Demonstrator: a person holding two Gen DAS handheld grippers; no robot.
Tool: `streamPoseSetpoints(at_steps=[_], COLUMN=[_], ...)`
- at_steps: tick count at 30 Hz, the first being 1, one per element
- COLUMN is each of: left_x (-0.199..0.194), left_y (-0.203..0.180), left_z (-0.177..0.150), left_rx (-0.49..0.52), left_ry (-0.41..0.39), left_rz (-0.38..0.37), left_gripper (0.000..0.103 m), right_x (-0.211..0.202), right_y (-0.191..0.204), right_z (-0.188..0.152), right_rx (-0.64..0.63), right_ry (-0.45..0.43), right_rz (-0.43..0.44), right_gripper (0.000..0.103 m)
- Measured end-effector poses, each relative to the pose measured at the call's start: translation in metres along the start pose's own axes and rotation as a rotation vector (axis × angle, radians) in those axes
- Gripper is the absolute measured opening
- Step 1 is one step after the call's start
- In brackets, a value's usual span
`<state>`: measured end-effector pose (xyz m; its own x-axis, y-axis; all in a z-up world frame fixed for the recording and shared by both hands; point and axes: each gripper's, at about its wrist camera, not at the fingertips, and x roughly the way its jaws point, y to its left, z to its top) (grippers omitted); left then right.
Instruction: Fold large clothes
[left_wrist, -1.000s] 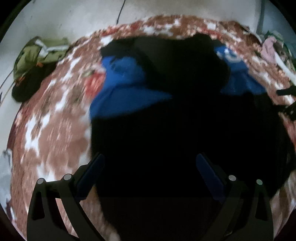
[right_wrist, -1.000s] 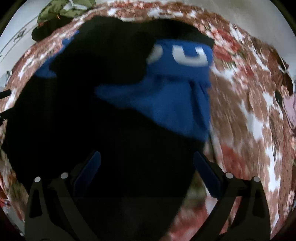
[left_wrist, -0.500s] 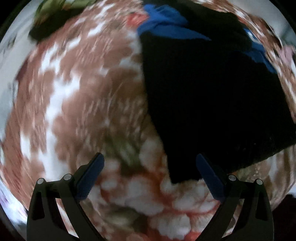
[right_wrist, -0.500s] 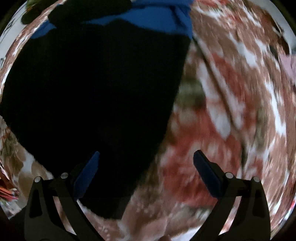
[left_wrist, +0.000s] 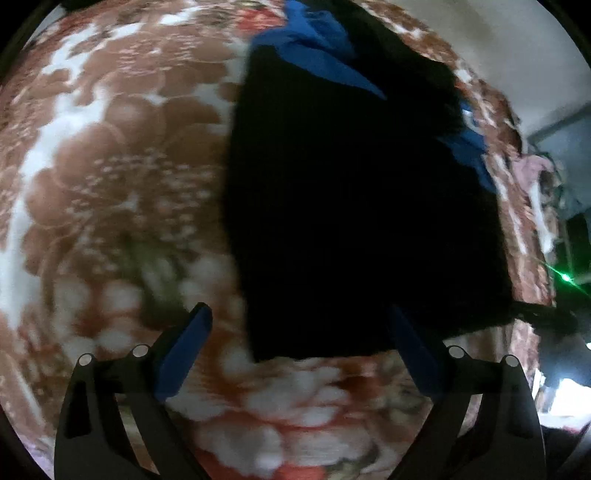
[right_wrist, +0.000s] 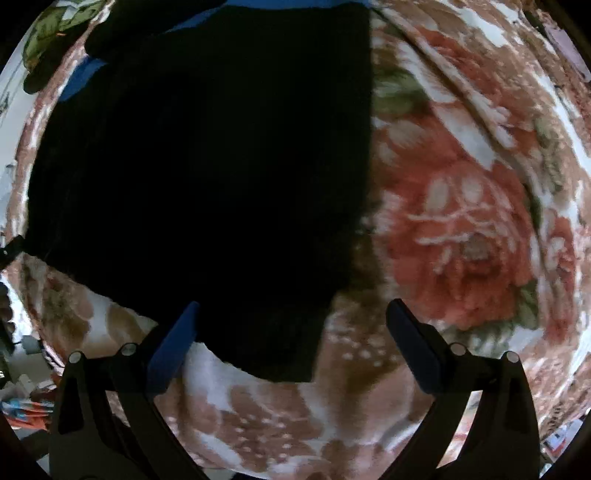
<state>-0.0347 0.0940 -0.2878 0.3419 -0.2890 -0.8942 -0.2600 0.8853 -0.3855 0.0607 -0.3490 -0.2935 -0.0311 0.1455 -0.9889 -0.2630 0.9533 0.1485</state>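
A large black garment with blue sleeves (left_wrist: 351, 206) lies flat on a floral blanket (left_wrist: 110, 166). In the left wrist view its near left corner sits just beyond my left gripper (left_wrist: 299, 332), which is open and empty above the blanket. In the right wrist view the same garment (right_wrist: 207, 166) fills the left half, and its near right corner lies between the fingers of my right gripper (right_wrist: 291, 325), which is open and empty. Blue fabric (right_wrist: 81, 79) shows at the garment's far edge.
A green and black garment (right_wrist: 48, 44) lies off the blanket at the far left. Pink clothing (left_wrist: 532, 173) and dark furniture stand at the right in the left wrist view. Clutter (right_wrist: 22, 402) lies on the floor past the blanket's near left edge.
Both grippers have pulled back from the garment's middle to its near edge. The left one swung toward the left corner, the right one toward the right corner. Both stayed open.
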Motion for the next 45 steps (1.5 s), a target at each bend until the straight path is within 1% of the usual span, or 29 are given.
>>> streamPoseSetpoints(at_steps=[2, 3, 4, 5, 7, 8, 9, 12, 13, 14, 16, 17, 19, 20, 22, 24, 25, 27, 28, 29, 30, 32, 35, 37, 38, 39, 40, 42, 45], left_x=[0.009, 0.012, 0.015, 0.015, 0.015, 0.012, 0.012, 0.010, 0.011, 0.016, 0.025, 0.027, 0.026, 0.027, 0.031, 0.028, 0.027, 0.024, 0.025, 0.029, 0.033, 0.043, 0.050, 0.048, 0.046, 0.044, 0.043, 0.039, 0.027], left_y=[-0.009, -0.011, -0.012, -0.009, -0.003, -0.003, -0.005, -0.013, -0.015, -0.014, -0.003, 0.001, 0.001, 0.000, -0.004, -0.010, -0.019, -0.032, -0.036, -0.037, -0.037, -0.029, -0.016, -0.009, -0.008, -0.012, -0.015, -0.025, -0.037], left_z=[-0.002, -0.003, -0.003, -0.001, 0.004, 0.005, 0.006, 0.007, 0.007, 0.007, 0.005, 0.003, 0.003, 0.002, 0.001, 0.006, 0.011, 0.020, 0.022, 0.022, 0.022, 0.018, 0.014, 0.009, 0.008, 0.008, 0.008, 0.012, 0.020], left_rx=[0.047, 0.050, 0.030, -0.028, -0.098, -0.112, -0.108, -0.074, -0.056, -0.042, -0.064, -0.089, -0.099, -0.091, -0.086, -0.109, -0.097, -0.066, -0.056, -0.051, -0.052, -0.068, -0.117, -0.160, -0.161, -0.153, -0.146, -0.133, -0.072], left_ry=[0.025, 0.031, 0.033, 0.027, 0.013, 0.009, 0.013, 0.021, 0.026, 0.034, 0.072, 0.077, 0.068, 0.072, 0.095, 0.106, 0.102, 0.087, 0.083, 0.089, 0.098, 0.120, 0.129, 0.118, 0.116, 0.112, 0.108, 0.096, 0.063], left_rz=[-0.008, -0.019, -0.034, -0.063, -0.114, -0.138, -0.148, -0.182, -0.179, -0.146, -0.090, -0.099, -0.116, -0.118, -0.102, -0.136, -0.157, -0.205, -0.213, -0.197, -0.180, -0.139, -0.131, -0.160, -0.169, -0.169, -0.165, -0.173, -0.189], left_gripper=[0.092, 0.091, 0.091, 0.091, 0.090, 0.085, 0.078, 0.070, 0.070, 0.070, 0.069, 0.064, 0.064, 0.063, 0.058, 0.048, 0.045, 0.044, 0.044, 0.046, 0.048, 0.049, 0.049, 0.044, 0.034, 0.030, 0.028, 0.022, 0.020], right_x=[0.006, 0.008, 0.009, 0.009, 0.007, 0.007, 0.008, 0.008, 0.009, 0.012, 0.019, 0.020, 0.021, 0.021, 0.020, 0.018, 0.015, 0.007, 0.001, -0.003, -0.003, 0.010, 0.024, 0.026, 0.023, 0.022, 0.018, 0.010, 0.004], right_y=[0.001, 0.002, 0.003, 0.004, 0.007, 0.008, 0.007, 0.007, 0.006, 0.006, 0.007, 0.008, 0.012, 0.016, 0.026, 0.031, 0.032, 0.035, 0.036, 0.036, 0.038, 0.041, 0.032, 0.032, 0.033, 0.038, 0.042, 0.049, 0.043], right_z=[0.001, 0.002, 0.003, 0.005, 0.006, 0.005, 0.004, 0.000, -0.003, -0.006, -0.014, -0.017, -0.022, -0.022, -0.013, -0.009, -0.007, -0.002, -0.005, -0.006, -0.006, -0.006, 0.004, 0.004, 0.004, 0.007, 0.006, 0.004, 0.007], right_rx=[0.023, 0.023, 0.024, 0.026, 0.024, 0.026, 0.038, 0.098, 0.107, 0.102, 0.088, 0.096, 0.093, 0.075, 0.042, 0.032, 0.035, 0.042, 0.048, 0.056, 0.054, 0.036, 0.064, 0.059, 0.053, 0.041, 0.007, -0.050, -0.046], right_ry=[0.010, 0.012, 0.010, 0.005, -0.002, 0.001, 0.016, 0.048, 0.061, 0.070, 0.088, 0.092, 0.087, 0.084, 0.078, 0.079, 0.074, 0.051, 0.033, 0.012, 0.005, 0.035, 0.035, 0.028, 0.021, 0.019, 0.011, 0.002, -0.007], right_rz=[0.028, 0.034, 0.039, 0.046, 0.050, 0.056, 0.073, 0.124, 0.132, 0.130, 0.116, 0.123, 0.126, 0.125, 0.109, 0.095, 0.097, 0.098, 0.100, 0.104, 0.110, 0.119, 0.141, 0.148, 0.151, 0.152, 0.146, 0.140, 0.155], right_gripper=[0.098, 0.098, 0.098, 0.098, 0.098, 0.096, 0.090, 0.089, 0.088, 0.088, 0.088, 0.088, 0.087, 0.081, 0.078, 0.070, 0.069, 0.060, 0.060, 0.061, 0.072, 0.073, 0.073, 0.068, 0.060, 0.053, 0.050, 0.032, 0.022])
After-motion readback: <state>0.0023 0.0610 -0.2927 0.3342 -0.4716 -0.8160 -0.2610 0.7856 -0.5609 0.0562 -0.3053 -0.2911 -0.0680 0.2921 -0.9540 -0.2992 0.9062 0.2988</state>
